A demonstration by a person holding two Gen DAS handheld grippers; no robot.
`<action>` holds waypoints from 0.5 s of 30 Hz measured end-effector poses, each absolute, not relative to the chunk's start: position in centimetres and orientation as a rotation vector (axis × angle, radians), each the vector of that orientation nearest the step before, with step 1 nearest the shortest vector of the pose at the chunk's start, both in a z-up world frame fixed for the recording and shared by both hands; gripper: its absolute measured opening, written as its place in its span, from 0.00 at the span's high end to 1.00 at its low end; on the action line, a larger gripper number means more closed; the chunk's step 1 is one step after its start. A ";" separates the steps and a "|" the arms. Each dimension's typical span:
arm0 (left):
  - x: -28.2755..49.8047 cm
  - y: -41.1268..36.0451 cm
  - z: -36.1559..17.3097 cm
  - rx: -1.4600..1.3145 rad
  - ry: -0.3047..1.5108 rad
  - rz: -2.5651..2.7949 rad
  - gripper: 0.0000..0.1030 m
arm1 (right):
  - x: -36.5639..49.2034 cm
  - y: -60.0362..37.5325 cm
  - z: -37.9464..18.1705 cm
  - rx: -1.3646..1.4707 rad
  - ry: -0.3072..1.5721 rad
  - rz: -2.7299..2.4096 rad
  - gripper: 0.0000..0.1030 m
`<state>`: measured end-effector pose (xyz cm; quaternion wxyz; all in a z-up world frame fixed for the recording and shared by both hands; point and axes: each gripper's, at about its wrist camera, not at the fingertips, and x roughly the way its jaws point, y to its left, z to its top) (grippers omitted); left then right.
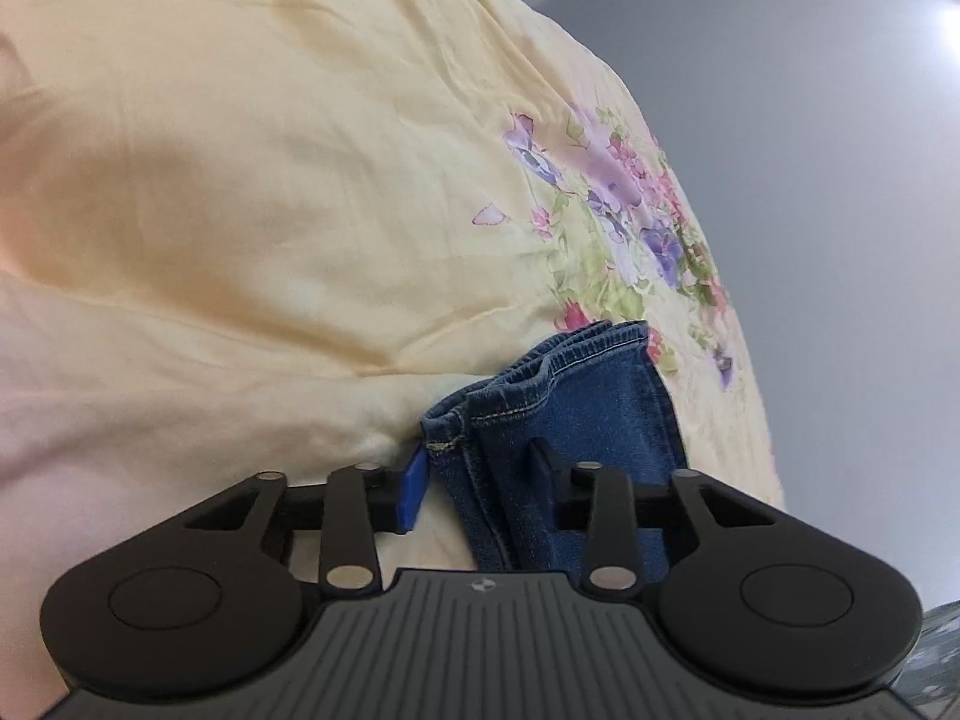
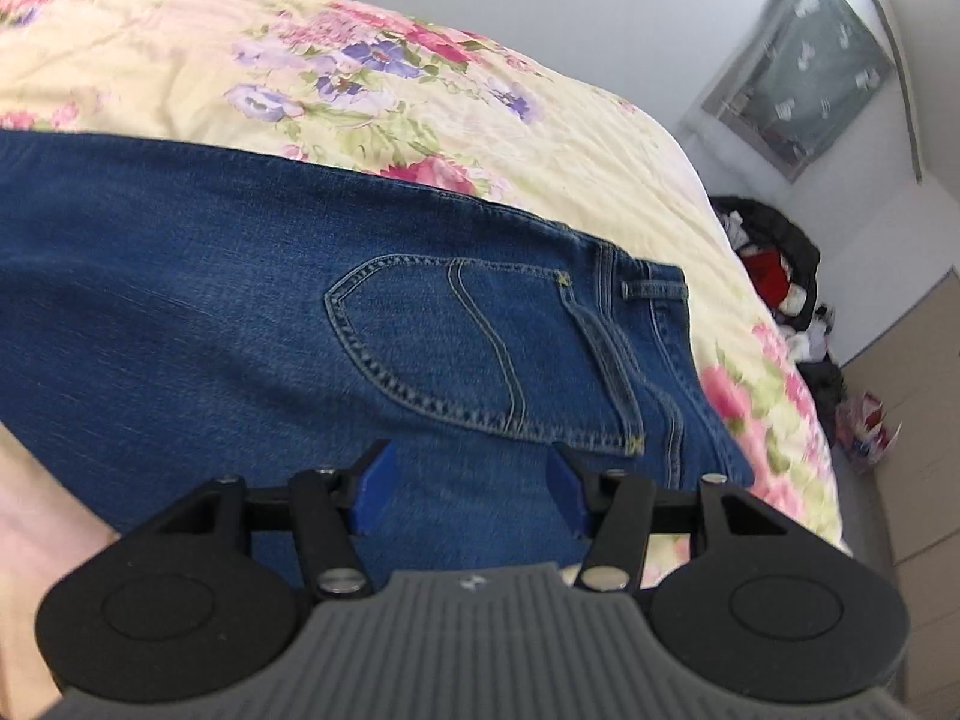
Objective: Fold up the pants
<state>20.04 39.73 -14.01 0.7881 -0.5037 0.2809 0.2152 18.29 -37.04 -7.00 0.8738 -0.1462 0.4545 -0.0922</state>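
Our blue denim pants (image 2: 312,300) lie flat on the yellow flowery bed cover (image 2: 540,138). They are thick, floppy and a bit heavy. Our left gripper (image 1: 480,468) pinches the 2 leg hems (image 1: 540,372). Our right gripper (image 2: 471,480) hangs open above the waist.

Bed with pale yellow floral bedspread (image 2: 540,120) fills most of both views; pink and purple flower print runs along its edge, plain yellow and creased toward the middle. Wall (image 1: 810,120) behind is plain white-grey, evenly lit, with a bright glare patch at the far right of the left wrist view. Right wrist view: a framed grey panel (image 2: 798,66) hangs on the wall, blurred, can't tell whether window or picture. Below it, in the corner beside the bed, a dark heap of clothes (image 2: 774,264) with red and white bits. Light tan floor (image 2: 930,408) at the right edge.
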 end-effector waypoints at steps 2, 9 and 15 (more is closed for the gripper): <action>20.7 39.0 -12.8 -0.952 0.624 0.473 0.84 | 17.1 -37.1 -6.7 -0.244 0.950 -0.196 0.60; 22.2 37.1 -10.1 -0.709 0.644 0.482 0.92 | 12.5 -34.1 -7.6 -0.034 1.001 -0.113 0.61; 22.6 36.7 -9.8 -0.688 0.665 0.516 0.92 | 13.3 -31.8 -10.8 -0.024 1.006 -0.145 0.72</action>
